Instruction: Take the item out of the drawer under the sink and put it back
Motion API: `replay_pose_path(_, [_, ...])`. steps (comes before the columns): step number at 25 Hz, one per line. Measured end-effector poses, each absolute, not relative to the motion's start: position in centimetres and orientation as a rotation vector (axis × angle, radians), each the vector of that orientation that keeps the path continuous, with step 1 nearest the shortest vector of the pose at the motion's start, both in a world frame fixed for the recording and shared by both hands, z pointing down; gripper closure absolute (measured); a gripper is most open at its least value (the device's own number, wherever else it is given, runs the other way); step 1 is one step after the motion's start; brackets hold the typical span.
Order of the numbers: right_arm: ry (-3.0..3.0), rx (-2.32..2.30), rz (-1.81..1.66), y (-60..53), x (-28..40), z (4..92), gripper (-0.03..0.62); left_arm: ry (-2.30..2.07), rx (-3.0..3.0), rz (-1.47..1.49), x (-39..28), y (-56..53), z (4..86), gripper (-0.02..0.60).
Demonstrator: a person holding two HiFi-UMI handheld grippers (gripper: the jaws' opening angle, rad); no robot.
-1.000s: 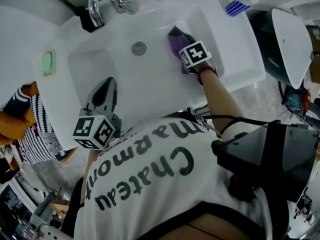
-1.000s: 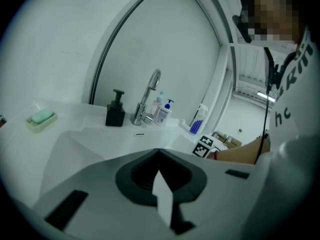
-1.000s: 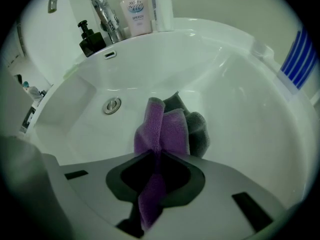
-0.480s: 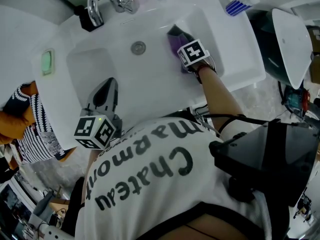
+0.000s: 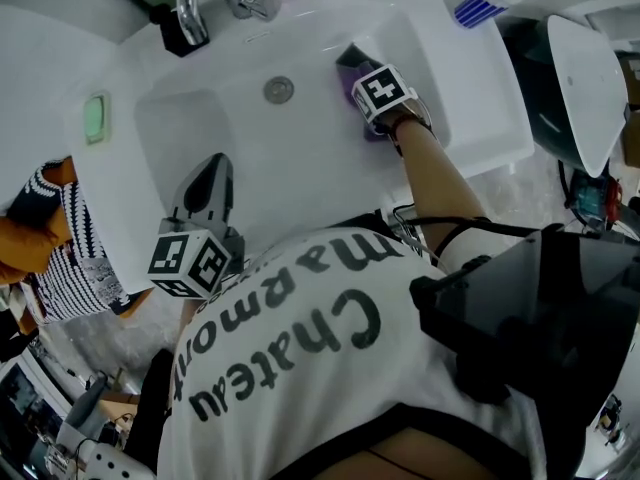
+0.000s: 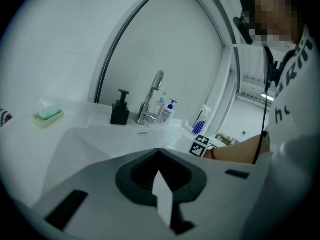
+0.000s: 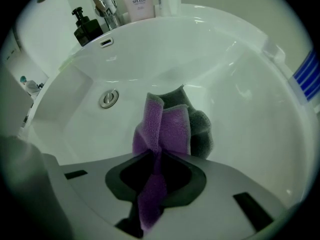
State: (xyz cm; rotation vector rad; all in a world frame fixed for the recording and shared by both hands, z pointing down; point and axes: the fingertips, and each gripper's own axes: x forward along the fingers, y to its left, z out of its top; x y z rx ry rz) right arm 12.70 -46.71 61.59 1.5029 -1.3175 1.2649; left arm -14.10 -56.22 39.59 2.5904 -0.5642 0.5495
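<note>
A purple and grey cloth (image 7: 170, 129) lies bunched against the white sink basin (image 5: 230, 138), to the right of the drain (image 5: 279, 89). My right gripper (image 7: 152, 156) has a fold of the cloth pinched between its jaws, which are opening. In the head view the right gripper (image 5: 362, 78) reaches into the basin's far right side, and the cloth (image 5: 350, 86) shows just past its marker cube. My left gripper (image 5: 213, 165) hovers over the basin's near left part, shut and holding nothing. From the left gripper view its jaws meet at the left gripper (image 6: 159, 151).
A chrome faucet (image 5: 195, 8), a black soap dispenser (image 6: 120, 109) and bottles stand along the back rim. A green soap dish (image 5: 95, 120) sits on the left counter, a blue-striped bottle (image 5: 480, 8) at the back right. A striped sleeve (image 5: 60, 238) shows at left.
The right gripper has shifted a little farther back in the basin with the cloth. The left gripper has stayed in place.
</note>
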Motion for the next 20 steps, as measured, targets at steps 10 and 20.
replay_pose_path(10, [-1.336,1.478,1.244,-46.6,12.7,61.6,0.520,-0.661,2.576,0.517,-16.1,-55.5,39.0,0.572])
replay_pose_path(20, [-1.400,1.457,1.277,-46.3,12.5,61.2,0.502,-0.724,2.584,0.493,-17.7,-53.0,37.9,0.572])
